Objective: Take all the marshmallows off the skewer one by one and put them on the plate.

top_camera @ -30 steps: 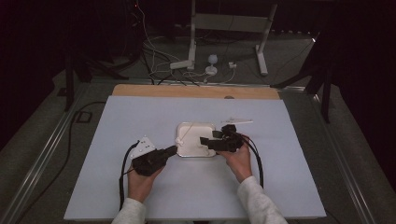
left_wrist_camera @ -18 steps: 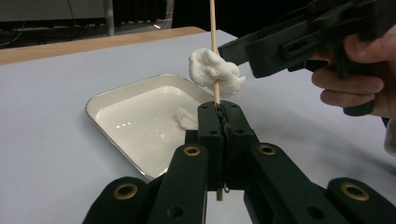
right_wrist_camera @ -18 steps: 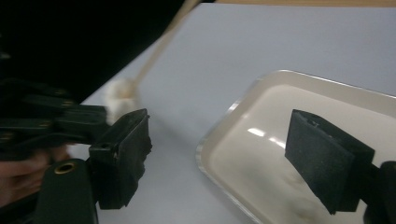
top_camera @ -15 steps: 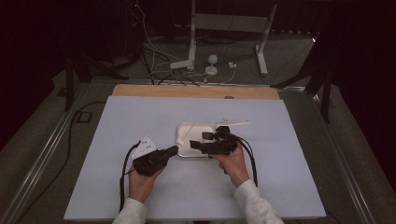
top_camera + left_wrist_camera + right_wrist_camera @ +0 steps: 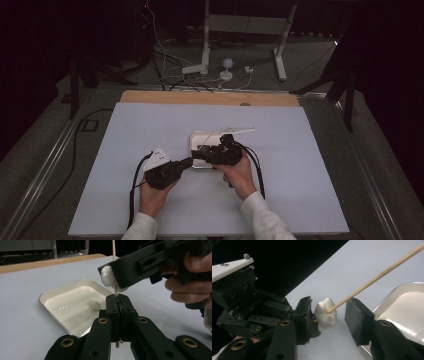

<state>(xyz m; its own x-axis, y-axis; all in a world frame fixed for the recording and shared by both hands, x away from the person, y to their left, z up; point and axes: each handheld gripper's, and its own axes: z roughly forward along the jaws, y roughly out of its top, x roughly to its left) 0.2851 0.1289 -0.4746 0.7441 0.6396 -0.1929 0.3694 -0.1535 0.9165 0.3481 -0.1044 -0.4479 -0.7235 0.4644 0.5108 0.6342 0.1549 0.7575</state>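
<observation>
My left gripper point(image 5: 116, 305) is shut on the lower end of a thin wooden skewer point(image 5: 114, 255) that stands upright. A white marshmallow point(image 5: 325, 313) is threaded on the skewer just above those jaws. My right gripper point(image 5: 332, 317) is open around it: the marshmallow rests against one jaw, and a gap separates it from the other. In the high view the left gripper point(image 5: 187, 162) and right gripper point(image 5: 202, 150) meet at the near edge of a white tray point(image 5: 197, 137). A second marshmallow point(image 5: 95, 303) lies in the tray point(image 5: 50, 296).
The tray sits mid-table on a pale blue sheet point(image 5: 125, 150). A pale stick point(image 5: 237, 131) lies at the tray's far right corner. A wooden table edge point(image 5: 200, 97) runs along the back, with stands and cables on the floor behind it.
My right gripper has moved left over the tray toward the left gripper's tip. The left gripper has barely shifted.
</observation>
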